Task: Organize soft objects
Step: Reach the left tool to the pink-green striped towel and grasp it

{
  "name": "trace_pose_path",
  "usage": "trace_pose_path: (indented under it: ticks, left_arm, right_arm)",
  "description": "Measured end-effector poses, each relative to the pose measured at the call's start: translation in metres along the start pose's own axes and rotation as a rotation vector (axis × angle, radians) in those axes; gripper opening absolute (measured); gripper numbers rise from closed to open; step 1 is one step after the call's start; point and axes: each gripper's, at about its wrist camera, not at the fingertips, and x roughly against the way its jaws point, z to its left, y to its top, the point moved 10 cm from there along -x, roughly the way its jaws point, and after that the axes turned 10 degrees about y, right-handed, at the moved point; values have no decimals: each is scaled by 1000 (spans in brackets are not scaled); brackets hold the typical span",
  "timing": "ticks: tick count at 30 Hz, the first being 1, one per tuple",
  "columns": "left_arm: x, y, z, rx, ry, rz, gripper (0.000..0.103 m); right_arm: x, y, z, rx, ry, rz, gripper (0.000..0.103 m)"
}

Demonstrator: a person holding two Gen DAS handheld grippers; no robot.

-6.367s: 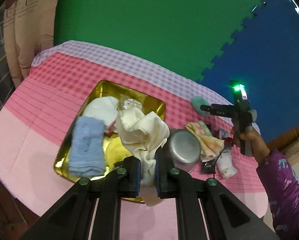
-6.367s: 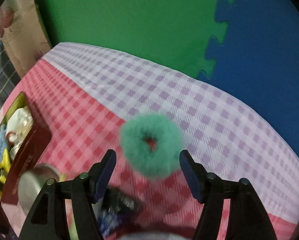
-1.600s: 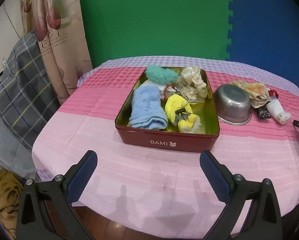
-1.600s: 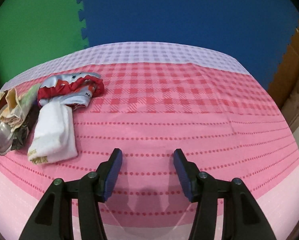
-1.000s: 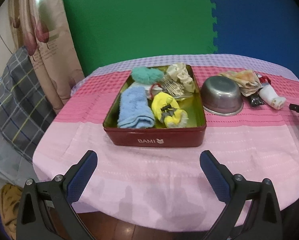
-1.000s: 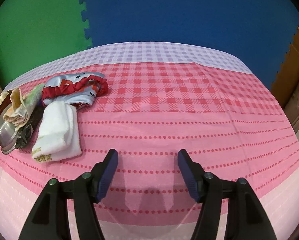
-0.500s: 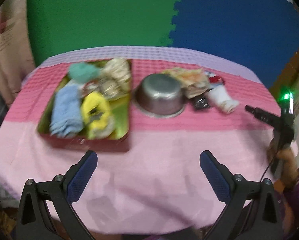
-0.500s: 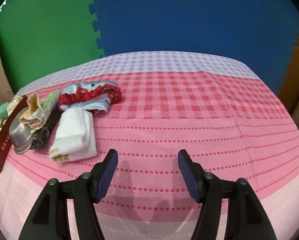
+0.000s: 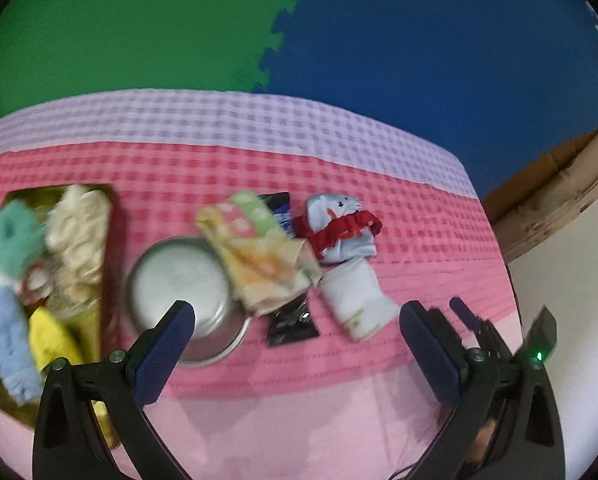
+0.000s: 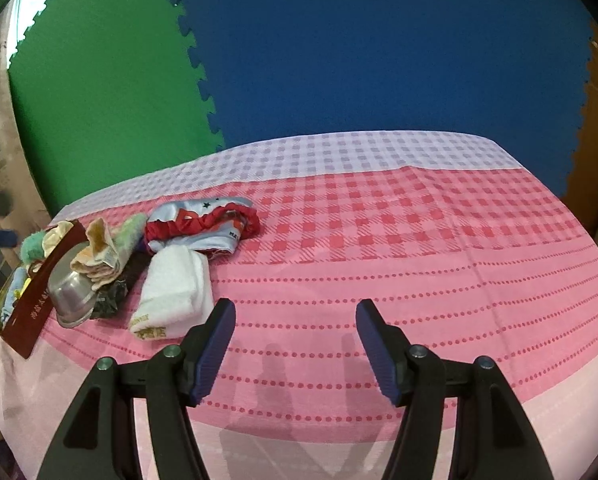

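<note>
Soft objects in two groups. Inside the tin tray [image 9: 111, 216], at 9 o'clock in my left wrist view, lie a teal scrunchie [image 9: 13, 236], a cream cloth [image 9: 81, 232], a blue towel [image 9: 9, 344] and a yellow item [image 9: 53, 338]; this view is motion-blurred. Outside the tray, on the pink checked tabletop [image 10: 419, 248], I see a patterned cloth [image 9: 255, 248] draped over the rim of an upturned metal bowl [image 9: 183, 280], a pale blue garment [image 9: 339, 220] with a red scrunchie [image 9: 341, 230] lying on it, and a folded white towel [image 9: 357, 300] touching the garment's near edge. A dark packet [image 9: 291, 320] lies between the patterned cloth and the white towel.

My left gripper [image 9: 297, 340] hangs above the near tabletop with jaws spread wide and nothing between them. My right gripper [image 10: 295, 338] is likewise parted and empty, with the white towel [image 10: 175, 292] at its 10 o'clock, just beside its left finger [image 10: 213, 344].
</note>
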Motion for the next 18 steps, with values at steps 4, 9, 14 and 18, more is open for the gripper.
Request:
trace_pose_path:
  ticks: [4,9,14,18]
  left_arm:
    - [-29,6,-7,26,9,87,101]
    - [-54,5,-8,125,-16,162,101]
    - [-71,9,-5,198,-12,203,101]
    - [-82,14,-4,223,-3,222,101]
  right_arm:
    - [1,1,2,-1,30,-10,64]
    - [4,3,4,-5,54,-29,64]
    - [6,5,6,-9,74,-43,64]
    - [7,6,7,-9,84,-50,65]
